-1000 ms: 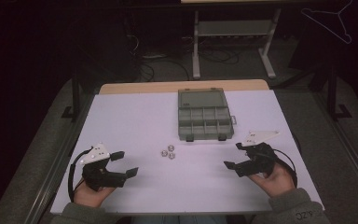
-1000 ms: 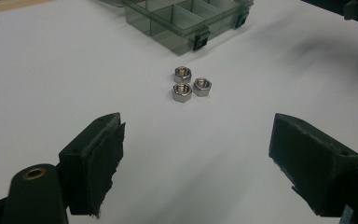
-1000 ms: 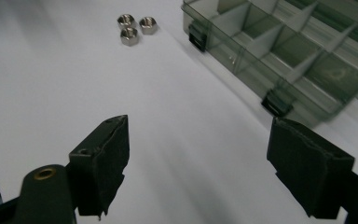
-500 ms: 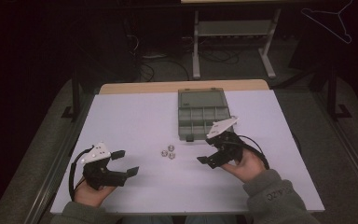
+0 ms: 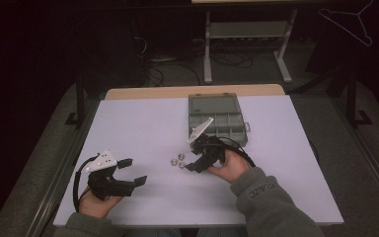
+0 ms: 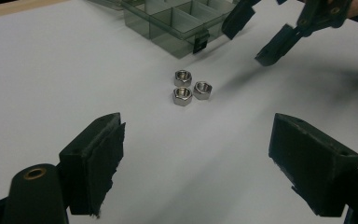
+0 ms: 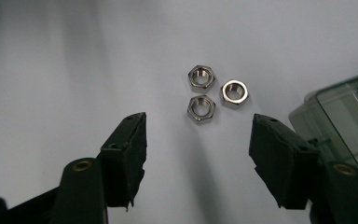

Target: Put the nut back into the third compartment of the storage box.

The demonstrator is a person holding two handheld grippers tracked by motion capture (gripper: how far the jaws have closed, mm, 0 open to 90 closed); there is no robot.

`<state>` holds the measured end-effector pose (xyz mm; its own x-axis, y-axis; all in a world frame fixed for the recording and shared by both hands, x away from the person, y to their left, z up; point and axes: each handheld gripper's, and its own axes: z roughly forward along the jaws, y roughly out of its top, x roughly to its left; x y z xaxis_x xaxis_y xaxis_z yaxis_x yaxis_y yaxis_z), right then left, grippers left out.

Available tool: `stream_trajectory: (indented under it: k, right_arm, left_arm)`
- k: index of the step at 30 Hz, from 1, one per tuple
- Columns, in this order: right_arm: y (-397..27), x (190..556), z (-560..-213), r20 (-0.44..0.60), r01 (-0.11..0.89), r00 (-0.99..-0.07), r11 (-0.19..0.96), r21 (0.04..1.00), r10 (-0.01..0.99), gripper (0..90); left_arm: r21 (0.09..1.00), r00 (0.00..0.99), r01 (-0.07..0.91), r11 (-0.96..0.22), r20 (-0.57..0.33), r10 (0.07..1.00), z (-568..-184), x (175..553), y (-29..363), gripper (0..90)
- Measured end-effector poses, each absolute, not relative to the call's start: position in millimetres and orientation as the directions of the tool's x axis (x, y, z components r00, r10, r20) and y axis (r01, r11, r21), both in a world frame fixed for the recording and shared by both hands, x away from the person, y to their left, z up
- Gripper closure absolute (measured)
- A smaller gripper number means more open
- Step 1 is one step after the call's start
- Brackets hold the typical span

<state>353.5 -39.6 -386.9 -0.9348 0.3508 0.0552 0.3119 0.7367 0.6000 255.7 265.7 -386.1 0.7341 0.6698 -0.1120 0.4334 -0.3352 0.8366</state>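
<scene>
Three hex nuts [image 5: 178,161] lie in a tight cluster, touching one another, near the middle of the white tabletop [image 5: 143,123], just in front of the near left corner of a grey compartment box [image 5: 216,114] whose clear lid stands open. The right gripper [image 5: 193,155] hovers just beside the nuts on their right with its jaws spread wide and empty, the nuts lying just ahead of its tips in the right gripper view. The left gripper [image 5: 134,172] sits near the front left of the tabletop, well apart from the nuts, jaws likewise wide apart and holding nothing.
</scene>
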Motion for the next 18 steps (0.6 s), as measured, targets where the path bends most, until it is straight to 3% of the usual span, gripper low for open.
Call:
stream_trajectory:
  k: [18]
  right_arm:
    - [-8,366,-414,0.091,0.357,-0.925,0.759,0.545,0.369,49.9]
  left_arm:
    - [0.839,0.733,0.432,-0.332,-0.112,0.671,-385,257,267,17.2]
